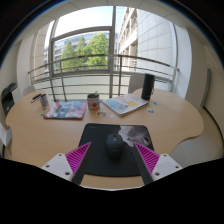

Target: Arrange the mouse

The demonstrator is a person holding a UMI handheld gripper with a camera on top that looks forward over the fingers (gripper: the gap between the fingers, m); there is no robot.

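While the tool sits low in the frame with its fingers spread, one black mouse stands between them on one dark mouse pad, with a gap at each side. Judged step: the approach to grasp; closing squarely comes next. Left to right across the counter: one can, one magazine, one cup, one booklet, one dark cylinder.

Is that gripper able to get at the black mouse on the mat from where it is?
Probably yes. The mouse sits on the black mat, between the open gripper fingers with gaps either side, and nothing stands in the way.
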